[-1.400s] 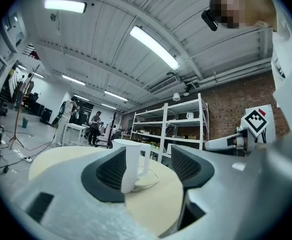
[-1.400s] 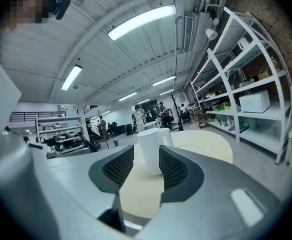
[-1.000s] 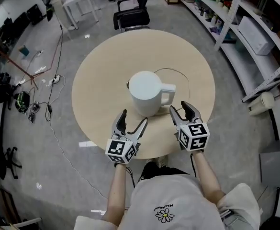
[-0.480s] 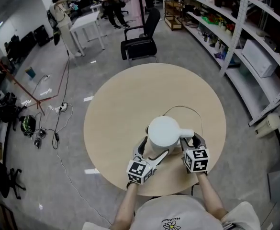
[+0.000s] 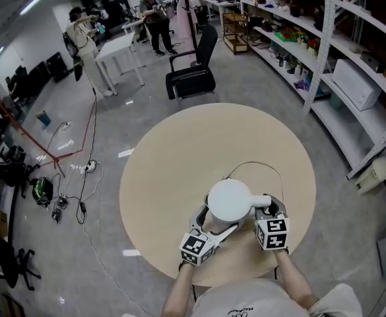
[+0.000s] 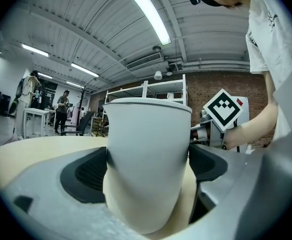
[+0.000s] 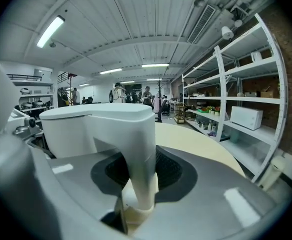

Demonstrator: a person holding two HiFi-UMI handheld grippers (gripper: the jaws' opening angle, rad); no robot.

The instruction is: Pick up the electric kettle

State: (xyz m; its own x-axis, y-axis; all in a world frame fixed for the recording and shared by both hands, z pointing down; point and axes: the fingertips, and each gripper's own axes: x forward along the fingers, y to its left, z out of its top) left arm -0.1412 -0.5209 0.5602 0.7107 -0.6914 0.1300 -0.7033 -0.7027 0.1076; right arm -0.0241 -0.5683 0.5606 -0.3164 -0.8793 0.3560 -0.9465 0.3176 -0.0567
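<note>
- now the left claw point(image 6: 146, 174), jaws just widened, straddles the electric kettle point(image 5: 231, 200), unclamped.
- right claw point(image 7: 142, 176), just closing, grips the handle point(image 7: 136, 134); firm it before lifting.

We find open tabletop point(image 5: 173, 170) left of and beyond the kettle point(image 5: 231, 200); its thin cord point(image 5: 255, 163) loops behind it, and a chair point(image 5: 191, 78) stands past the far edge

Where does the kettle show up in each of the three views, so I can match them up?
Head view: the kettle sits below centre, slightly right, near the table's near edge.
Left gripper view: the kettle fills the centre.
Right gripper view: the kettle is centre-left, its handle dead centre.
Shared landmark: the round table, under the kettle in all three.
</note>
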